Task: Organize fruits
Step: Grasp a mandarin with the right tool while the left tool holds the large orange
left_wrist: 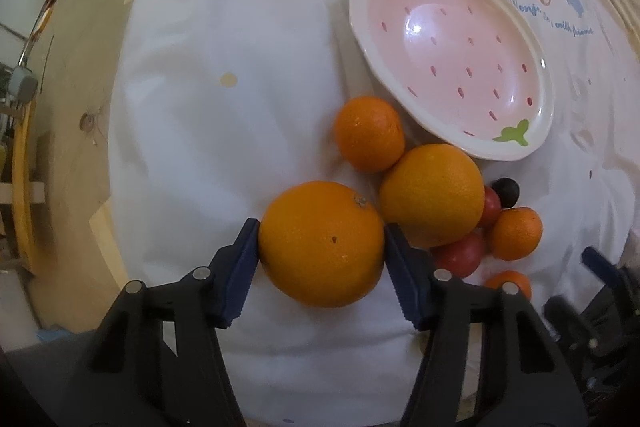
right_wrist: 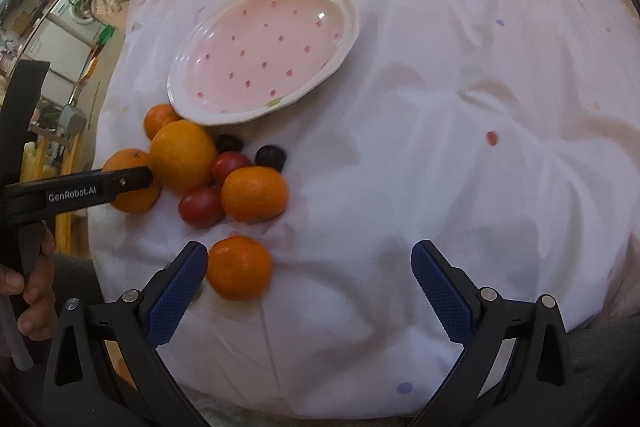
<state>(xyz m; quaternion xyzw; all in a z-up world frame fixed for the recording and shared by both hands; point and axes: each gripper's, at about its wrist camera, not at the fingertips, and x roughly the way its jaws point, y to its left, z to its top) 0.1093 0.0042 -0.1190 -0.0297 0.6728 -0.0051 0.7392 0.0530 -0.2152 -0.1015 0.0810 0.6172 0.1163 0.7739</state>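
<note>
While the left hand-held gripper (left_wrist: pixel 322 259) clamps its blue pads against both sides of a large orange (left_wrist: pixel 322 243) at lower centre of the left wrist view, the right hand-held gripper (right_wrist: pixel 310 287) stands released, a mandarin (right_wrist: pixel 239 267) just beside its left pad. More fruit clusters below the empty pink plate (right_wrist: pixel 340 1) on the white cloth (right_wrist: pixel 440 147).

**Fruit crowded by the plate, open cloth elsewhere**

The pink plate (right_wrist: pixel 264 55) is empty inside, but a small orange (left_wrist: pixel 369 134) touches its near rim. Beside it oranges, tomatoes (right_wrist: pixel 201 206) and dark plums (right_wrist: pixel 270 157) sit packed, seemingly without gaps. The white cloth (right_wrist: pixel 460 167) to their right lies bare and wrinkled.
</note>
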